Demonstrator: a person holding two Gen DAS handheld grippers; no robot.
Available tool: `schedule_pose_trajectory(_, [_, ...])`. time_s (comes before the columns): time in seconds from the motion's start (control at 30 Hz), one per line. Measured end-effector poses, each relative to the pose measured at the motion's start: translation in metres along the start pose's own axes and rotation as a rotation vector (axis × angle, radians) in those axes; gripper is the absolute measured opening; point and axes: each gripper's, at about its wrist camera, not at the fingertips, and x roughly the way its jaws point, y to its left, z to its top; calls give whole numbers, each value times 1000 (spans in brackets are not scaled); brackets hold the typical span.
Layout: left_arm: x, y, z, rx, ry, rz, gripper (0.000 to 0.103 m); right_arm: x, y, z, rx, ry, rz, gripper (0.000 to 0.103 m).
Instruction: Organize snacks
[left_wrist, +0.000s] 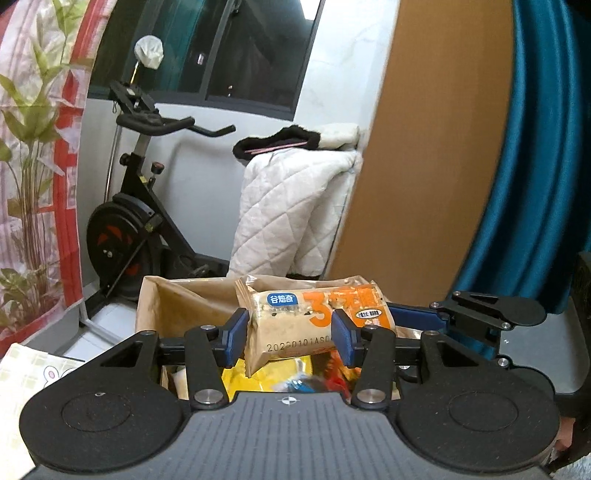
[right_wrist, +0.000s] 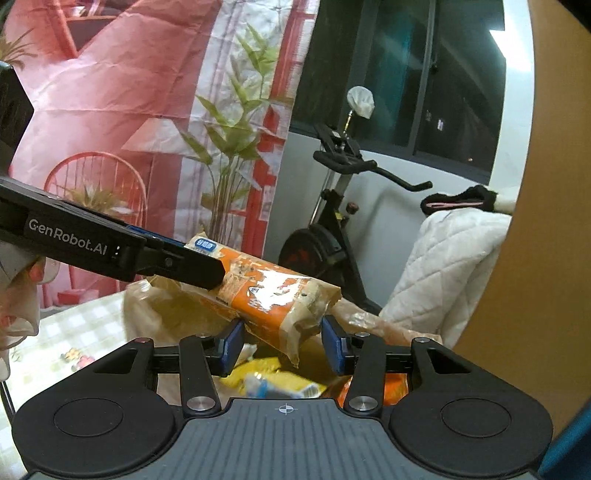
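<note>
I have both grippers, left (left_wrist: 291, 341) and right (right_wrist: 282, 345), seemingly clamped on the orange-and-beige plastic snack packet (left_wrist: 314, 317) above the brown paper bag (left_wrist: 173, 299).

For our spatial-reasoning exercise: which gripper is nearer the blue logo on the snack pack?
Left. The left gripper has its fingers clamped on the pack right by the logo. The right gripper holds the far, crimped end, away from it.

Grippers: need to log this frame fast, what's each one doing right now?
Left gripper: closed on one end of the orange snack packet.
Right gripper: closed on the packet's other end.
</note>
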Motion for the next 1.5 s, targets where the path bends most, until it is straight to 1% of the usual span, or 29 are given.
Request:
schedule_pose_trajectory(0.07, [13, 3, 1, 3, 16, 11, 51, 14, -4, -2, 17, 18, 1, 43])
schedule_pose_trajectory(0.13, [10, 6, -6, 8, 34, 22, 51, 26, -5, -7, 25, 40, -3, 43])
schedule_pose_trajectory(0.2, [16, 8, -9, 2, 54, 33, 51, 36, -6, -13, 34, 64, -2, 44])
schedule_pose_trajectory(0.3, [25, 14, -16, -21, 88, 40, 51, 45, -5, -25, 34, 109, -14, 47])
schedule_pose_trajectory(0.33, [25, 16, -19, -26, 99, 49, 53, 44, -3, -30, 24, 113, -22, 53])
schedule_pose_trajectory(0.37, [25, 17, -21, -25, 105, 63, 57, 42, -2, -33, 16, 108, -31, 63])
schedule_pose_trajectory(0.4, [24, 17, -24, -17, 108, 82, 62, 39, -3, -36, 22, 103, -40, 67])
schedule_pose_trajectory(0.43, [23, 19, -25, -7, 112, 105, 65, 35, -4, -39, 36, 102, -46, 74])
schedule_pose_trajectory(0.47, [21, 20, -24, 5, 117, 124, 69, 31, -7, -41, 59, 102, -50, 78])
schedule_pose_trajectory(0.5, [19, 21, -24, 18, 120, 137, 70, 27, -9, -42, 79, 103, -52, 80])
schedule_pose_trajectory(0.53, [14, 20, -23, 34, 119, 149, 71, 23, -11, -44, 94, 103, -53, 86])
schedule_pose_trajectory(0.57, [10, 20, -20, 45, 114, 157, 76, 19, -14, -44, 107, 103, -52, 92])
schedule_pose_trajectory(0.6, [6, 19, -18, 54, 107, 163, 82, 14, -15, -44, 119, 100, -48, 95])
schedule_pose_trajectory(0.63, [-1, 18, -16, 65, 94, 168, 84, 9, -17, -44, 131, 96, -44, 99])
schedule_pose_trajectory(0.7, [-13, 15, -13, 86, 65, 173, 88, -1, -20, -43, 154, 91, -46, 102])
schedule_pose_trajectory(0.83, [-39, 6, -8, 117, 18, 187, 89, -21, -19, -39, 196, 71, -76, 102])
schedule_pose_trajectory(1.0, [-71, -6, -7, 120, -32, 193, 93, -46, -10, -33, 226, 43, -119, 102])
schedule_pose_trajectory(1.1, [-82, -14, -6, 136, -50, 212, 93, -62, -5, -31, 253, 20, -125, 102])
schedule_pose_trajectory(1.17, [-89, -18, -6, 138, -64, 229, 94, -71, -3, -28, 273, 22, -141, 102])
schedule_pose_trajectory(1.27, [-100, -23, -5, 123, -83, 236, 94, -85, 4, -25, 274, 8, -178, 102])
schedule_pose_trajectory(1.5, [-119, -31, -9, 74, -103, 245, 94, -112, 15, -22, 311, -49, -173, 102])
